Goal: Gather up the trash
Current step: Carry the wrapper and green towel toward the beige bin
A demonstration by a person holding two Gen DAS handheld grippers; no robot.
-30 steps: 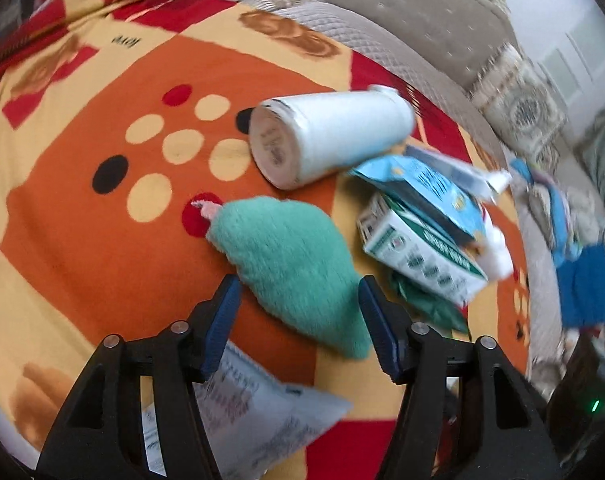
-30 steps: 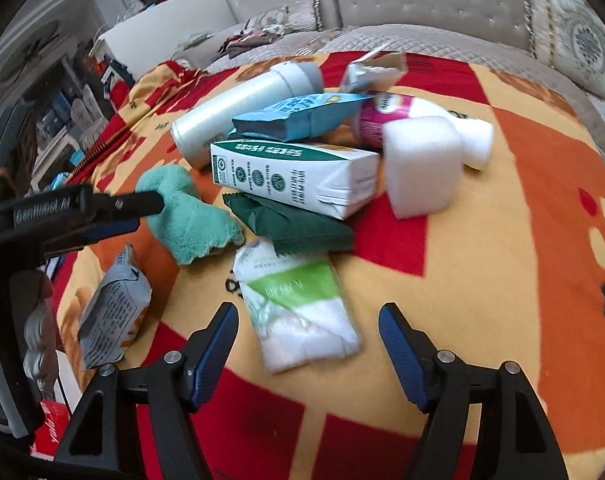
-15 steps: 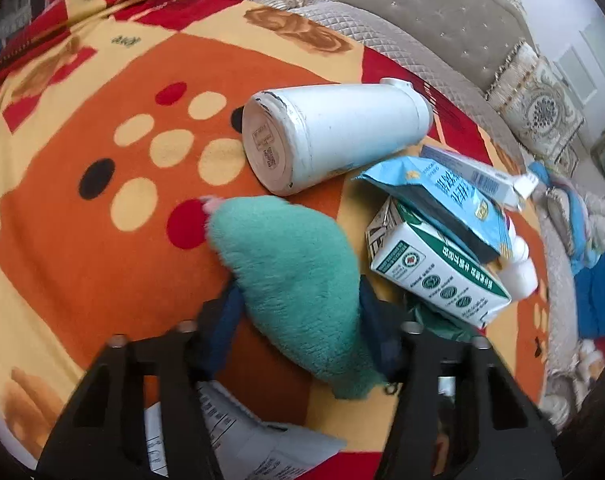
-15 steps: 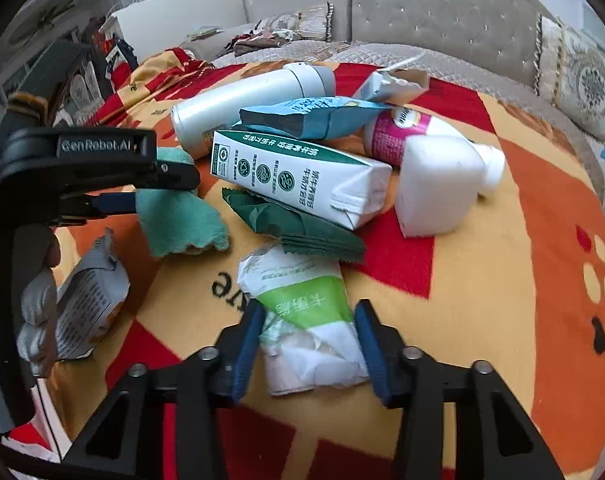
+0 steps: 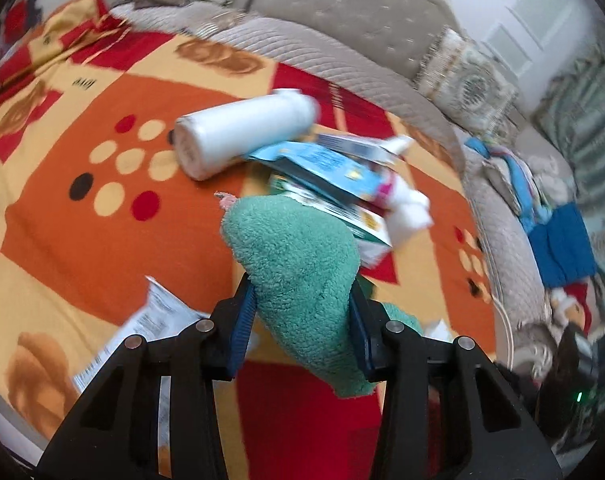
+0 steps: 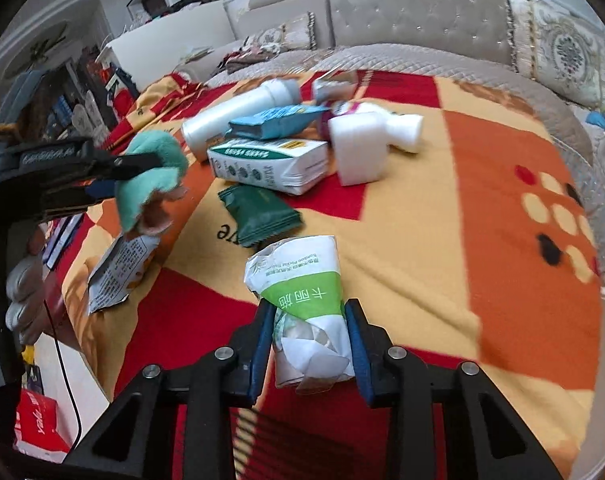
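Now left gripper jaws pinching green fuzzy cloth, right gripper jaws clamping crumpled tissue pack

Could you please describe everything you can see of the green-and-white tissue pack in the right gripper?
The tissue pack is a soft, crumpled plastic packet, white with a bright green band bearing white characters and small print above it. Its near end looks torn or crushed, showing wrinkled white film. It points away from the camera, clamped on both sides between the blue pads of the right gripper. Its far end hangs over the patterned blanket, just short of the dark green sachet.
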